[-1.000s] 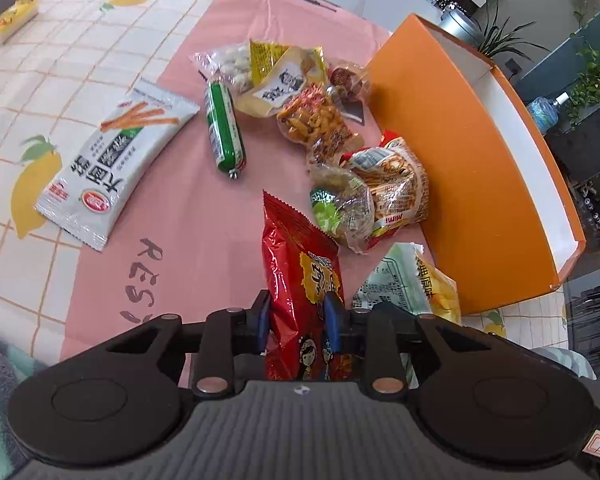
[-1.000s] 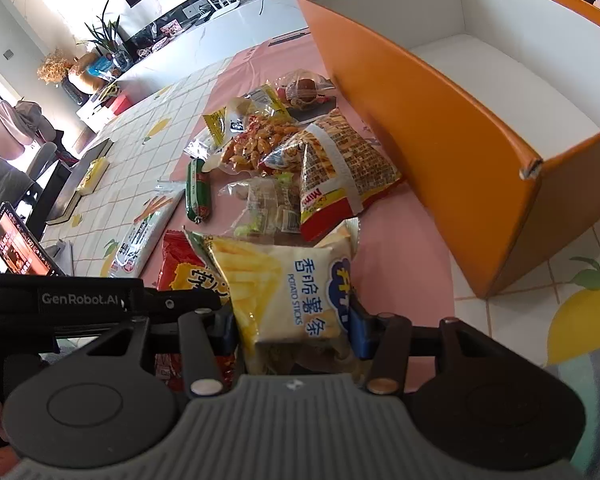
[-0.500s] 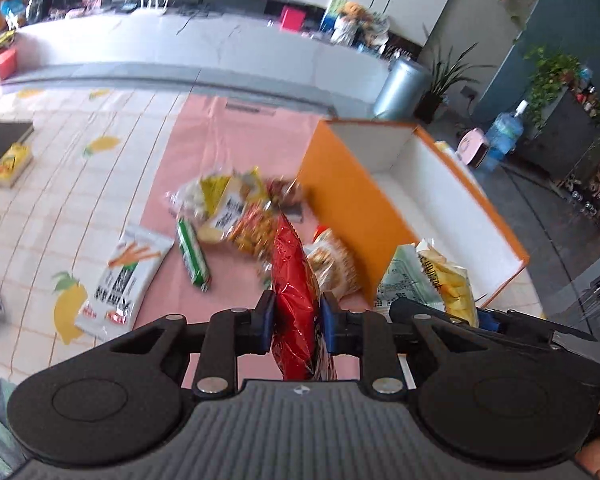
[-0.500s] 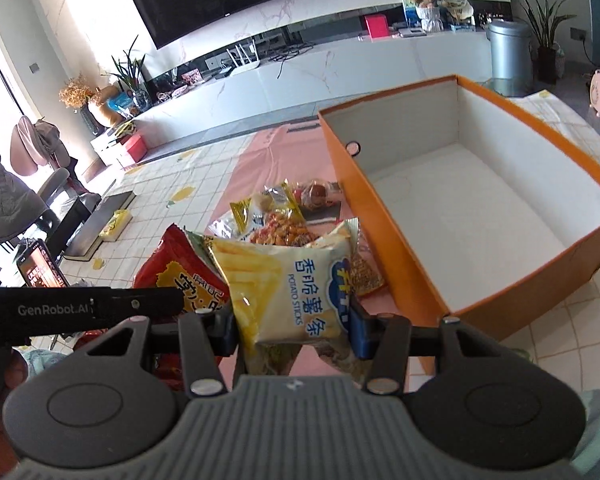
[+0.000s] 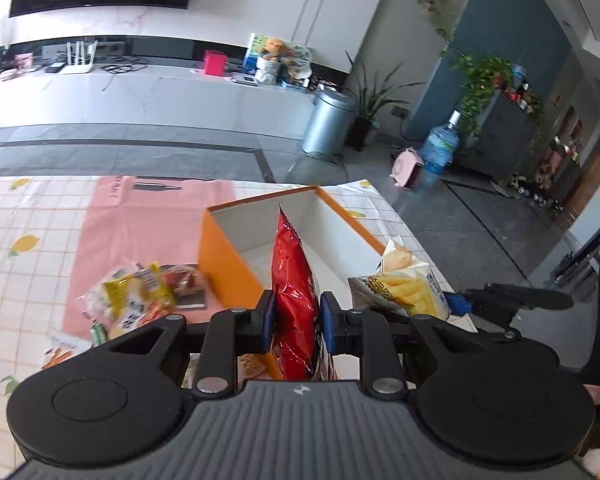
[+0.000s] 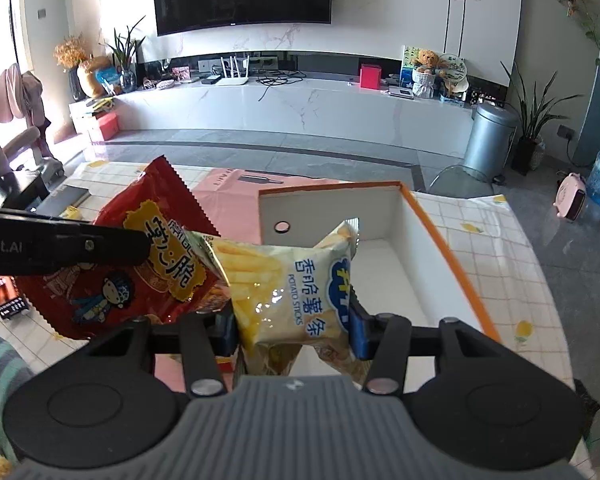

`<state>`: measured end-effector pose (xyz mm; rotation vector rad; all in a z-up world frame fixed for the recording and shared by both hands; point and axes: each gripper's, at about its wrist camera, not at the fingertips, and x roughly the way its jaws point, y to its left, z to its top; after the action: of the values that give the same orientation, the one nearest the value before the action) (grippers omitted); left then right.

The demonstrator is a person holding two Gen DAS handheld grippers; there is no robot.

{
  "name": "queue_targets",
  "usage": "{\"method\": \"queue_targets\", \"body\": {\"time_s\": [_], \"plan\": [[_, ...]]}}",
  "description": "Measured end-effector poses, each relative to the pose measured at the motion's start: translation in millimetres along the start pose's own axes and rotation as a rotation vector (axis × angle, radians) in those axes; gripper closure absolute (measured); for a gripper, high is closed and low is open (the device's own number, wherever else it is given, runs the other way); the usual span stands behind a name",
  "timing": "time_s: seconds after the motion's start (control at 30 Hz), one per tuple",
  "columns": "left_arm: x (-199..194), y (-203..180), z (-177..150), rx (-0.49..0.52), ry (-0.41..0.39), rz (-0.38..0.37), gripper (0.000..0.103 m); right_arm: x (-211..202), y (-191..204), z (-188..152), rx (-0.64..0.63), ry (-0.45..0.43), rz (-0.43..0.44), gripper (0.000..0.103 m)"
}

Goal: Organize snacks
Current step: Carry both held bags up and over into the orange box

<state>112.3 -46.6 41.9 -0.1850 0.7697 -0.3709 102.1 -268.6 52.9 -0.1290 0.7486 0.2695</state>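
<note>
On the left of the table, a pile of snacks (image 5: 140,296) lies on the pink mat (image 5: 140,216), just beside the orange box (image 5: 224,256). The left gripper (image 5: 298,320) is clamped on a red bag (image 5: 294,280), edge-on between its blue pads and raised in front of the box's open top. To the right, the right gripper (image 6: 292,320) is clamped on a yellow bag (image 6: 288,280) of potato sticks, held flat-face to its camera above the box's near end. In the right wrist view the two bags touch or overlap, the red one's corner lying against the yellow one.

The risk, as I judge it, is a tangle: if both bags go down together, the crinkly corners could catch and drag one off line. The red bag is tall and stands upright (its top reaches well above the pads), so a release too high may let it tip over the near wall rather than fall inside. Each grip also sits low on its bag, so a swing could make it pivot.

The box floor (image 6: 384,268) looks bare and white, with room for both. The left wall stands just beside the pile, so a low approach there may clip the rim; the right rim (image 6: 452,252) has open tablecloth (image 6: 500,248) beyond it.
</note>
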Motion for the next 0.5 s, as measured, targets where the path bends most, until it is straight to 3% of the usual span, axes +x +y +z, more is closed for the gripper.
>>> {"method": "queue_targets", "body": {"time_s": [0.17,0.5], "plan": [[37.0,-17.0,8.1,0.037,0.075,-0.049,0.077,27.0,-36.4,7.1,-0.053,0.072,-0.023,0.054],[105.5,-27.1,2.7,0.096,0.23,-0.042,0.077,105.0,-65.2,-1.3,-0.116,0.267,0.002,0.054]]}}
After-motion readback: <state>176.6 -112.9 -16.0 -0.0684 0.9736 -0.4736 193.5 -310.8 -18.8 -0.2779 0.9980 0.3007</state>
